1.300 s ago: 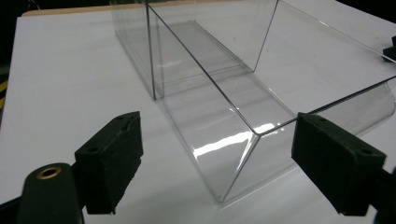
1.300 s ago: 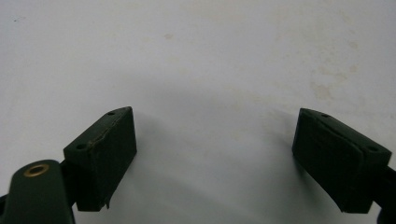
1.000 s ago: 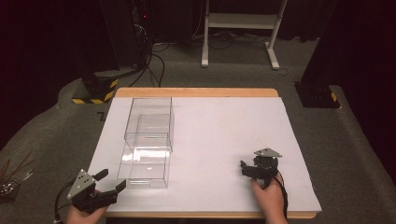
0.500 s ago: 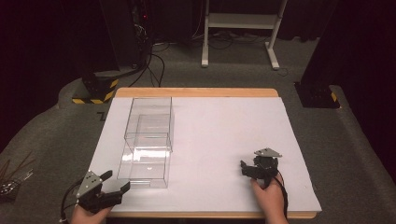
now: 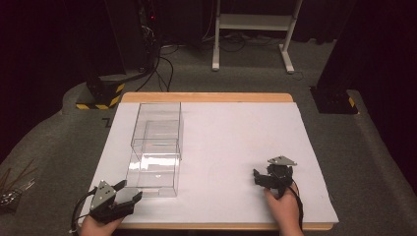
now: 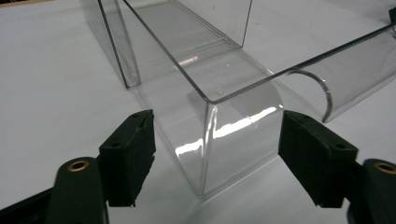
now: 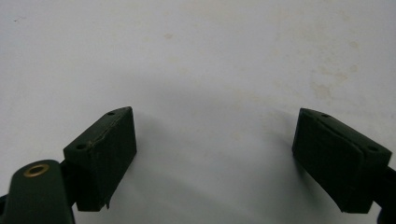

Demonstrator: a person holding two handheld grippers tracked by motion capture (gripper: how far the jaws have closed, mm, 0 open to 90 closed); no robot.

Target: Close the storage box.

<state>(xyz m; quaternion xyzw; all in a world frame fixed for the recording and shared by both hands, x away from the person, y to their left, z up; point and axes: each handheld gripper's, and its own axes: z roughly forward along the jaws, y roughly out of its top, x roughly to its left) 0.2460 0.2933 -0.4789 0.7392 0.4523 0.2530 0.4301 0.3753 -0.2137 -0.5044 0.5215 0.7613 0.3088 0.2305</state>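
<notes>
- At the white counter's (image 5: pixel 236 147) eight o'clock, the left gripper (image 6: pixel 215 154), fingers spread, straddles the clear plastic box's (image 5: pixel 155 150) corner; a skewed closure could slide it.
- Right gripper (image 5: pixel 270 178), at five o'clock, gapes over bare counter.

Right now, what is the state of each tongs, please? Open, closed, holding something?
Left tongs: open, holding nothing; a corner of the clear plastic box stands between the jaws, untouched.
Right tongs: open, empty, above the bare white table.
</notes>
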